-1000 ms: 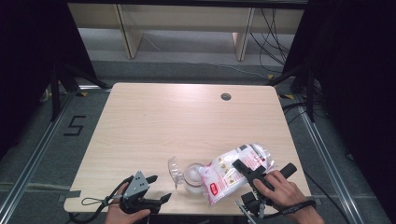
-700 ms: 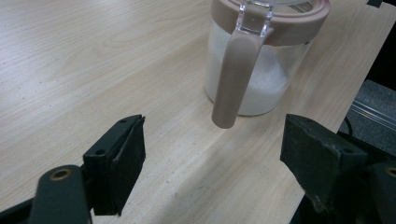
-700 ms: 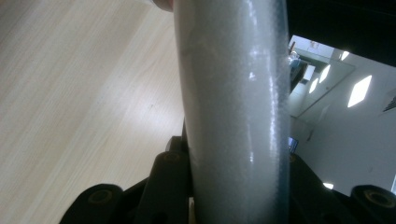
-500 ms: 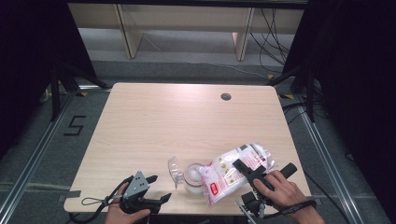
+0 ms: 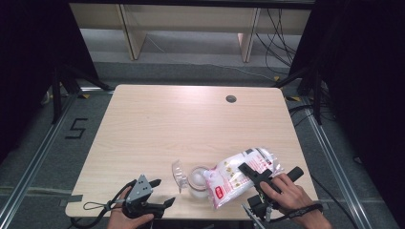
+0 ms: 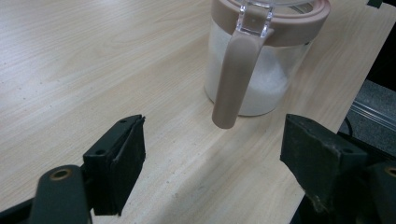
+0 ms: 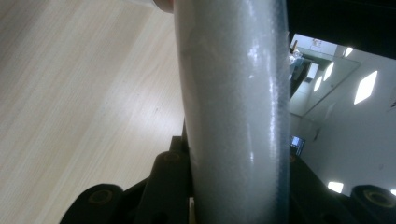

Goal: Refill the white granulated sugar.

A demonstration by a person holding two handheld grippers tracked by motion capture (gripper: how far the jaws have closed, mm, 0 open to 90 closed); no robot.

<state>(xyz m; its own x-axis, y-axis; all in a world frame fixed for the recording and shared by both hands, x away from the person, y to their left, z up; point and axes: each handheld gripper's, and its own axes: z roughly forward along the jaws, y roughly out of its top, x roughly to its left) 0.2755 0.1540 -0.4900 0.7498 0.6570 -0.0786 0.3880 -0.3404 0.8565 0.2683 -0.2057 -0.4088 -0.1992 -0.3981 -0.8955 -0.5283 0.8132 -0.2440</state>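
Note:
A clear jar [image 5: 197, 181] with a pink rim and white powder inside stands near the table's front edge, its clear lid [image 5: 178, 174] flipped open to the left. In the left gripper view the jar [image 6: 254, 70] stands just ahead, a pink strap [image 6: 231, 79] hanging down its side. My left gripper [image 5: 162, 192] [image 6: 212, 149] is open with nothing between its jaws, a little left of the jar. My right gripper [image 5: 254, 175] [image 7: 233, 186] is shut on a plastic bag of white powder [image 5: 234, 174] [image 7: 233, 102], held tilted with its lower end beside the jar's mouth.
The wooden table [image 5: 191, 124] has a round cable hole [image 5: 231, 98] at the back right. The jar stands close to the front edge. A floor mark "5" [image 5: 76, 129] lies to the left, and shelving and cables stand behind the table.

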